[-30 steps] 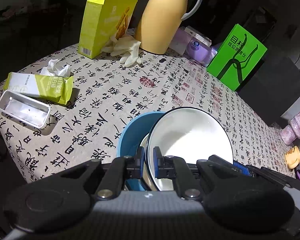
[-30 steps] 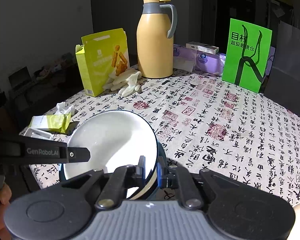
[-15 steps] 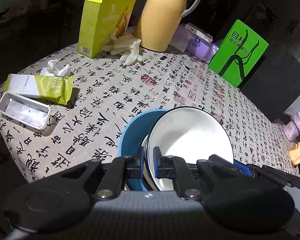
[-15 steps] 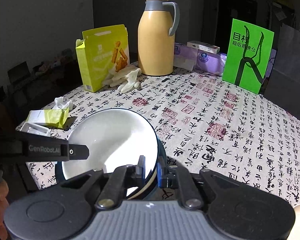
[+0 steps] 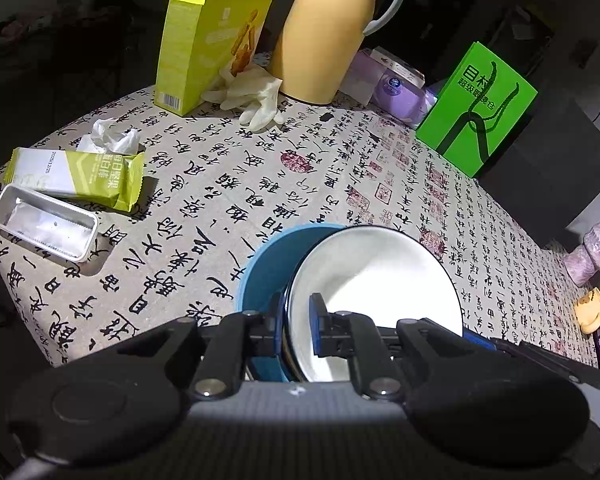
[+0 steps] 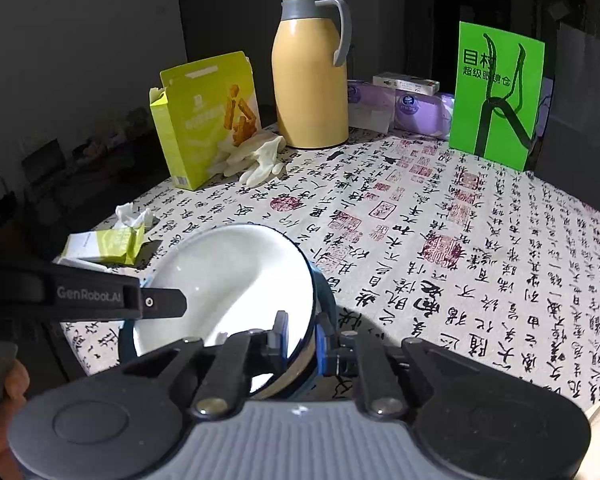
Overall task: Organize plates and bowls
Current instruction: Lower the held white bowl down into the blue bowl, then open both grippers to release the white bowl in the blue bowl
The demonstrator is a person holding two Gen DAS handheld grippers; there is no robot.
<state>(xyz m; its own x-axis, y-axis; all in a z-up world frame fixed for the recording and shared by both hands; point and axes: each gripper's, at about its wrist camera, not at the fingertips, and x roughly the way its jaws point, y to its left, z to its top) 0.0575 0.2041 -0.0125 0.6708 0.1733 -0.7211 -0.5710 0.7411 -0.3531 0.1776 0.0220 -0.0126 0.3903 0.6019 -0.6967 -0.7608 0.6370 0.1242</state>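
The left gripper point(image 5: 298, 318) is closed on the near rim of the stacked dishes, its black fingers point(image 5: 315, 312) with blue pads standing on either side of the rim; the jaws have just been easing open a little, with the rim between them. The right gripper point(image 6: 302, 336) is clamped on the opposite edge of the same stack, and its jaws have likewise just been opening slightly around the rim. What is gripped is a glossy white plate point(image 5: 376, 280) with a thin dark rim, round and shallow, nested tilted inside a smooth matte blue bowl point(image 5: 272, 264). The stack is placed near the front edge of the table point(image 5: 228, 184), which is covered by a cloth printed with black calligraphy and red seal stamps.

Farther out, a rectangular silver foil tray point(image 5: 44, 228) and a crinkled green-and-white wrapper point(image 5: 80, 176) are seen beside a crumpled tissue point(image 5: 108, 140). At the back an opened yellow-green cardboard box point(image 5: 208, 36) is stood upright, with limp cream rubber gloves point(image 5: 256, 96) lying against it, next to a smooth tan thermos jug point(image 5: 328, 32) with a grey handle. A flat bright green sign point(image 5: 480, 108) is propped to the right, near soft purple packets point(image 6: 412, 108).
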